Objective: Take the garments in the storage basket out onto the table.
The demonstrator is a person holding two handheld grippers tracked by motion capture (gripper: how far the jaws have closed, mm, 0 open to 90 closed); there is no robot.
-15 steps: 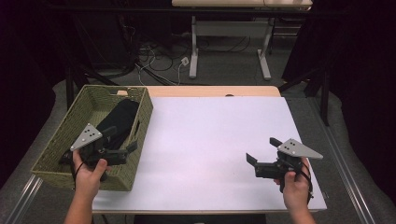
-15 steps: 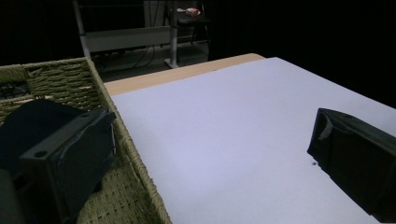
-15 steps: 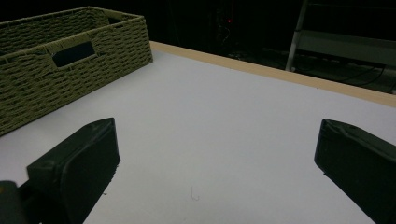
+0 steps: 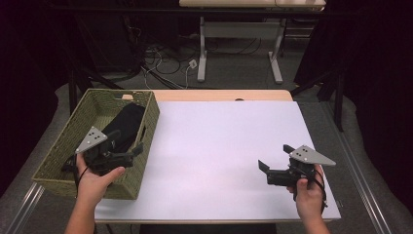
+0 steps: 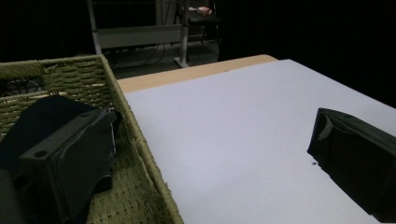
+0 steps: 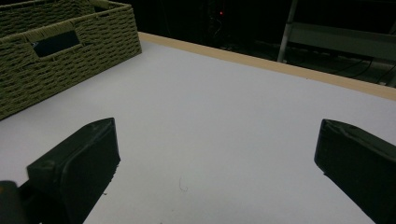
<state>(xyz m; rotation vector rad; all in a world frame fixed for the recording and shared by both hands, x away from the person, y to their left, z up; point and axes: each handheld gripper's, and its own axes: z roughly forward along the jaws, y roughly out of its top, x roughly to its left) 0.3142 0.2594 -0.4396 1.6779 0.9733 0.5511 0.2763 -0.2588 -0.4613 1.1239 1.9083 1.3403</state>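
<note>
I count one woven olive-green wicker basket (image 4: 61, 158) at the left edge of the white surface (image 4: 219, 146), and one black folded cloth item (image 4: 127, 124) lying inside it; its shape is hard to make out against the dark weave. My left tongs (image 4: 136, 151) hang over the basket's near right corner, jaws wide apart, nothing between them. My right tongs (image 4: 273, 161) hover over the bare surface, also apart and empty.

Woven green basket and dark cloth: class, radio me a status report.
Left gripper open over woven green basket, holding nothing. Right gripper open, empty, above white tabletop. Dark folded cloth lying inside basket. Nothing in the way.
</note>
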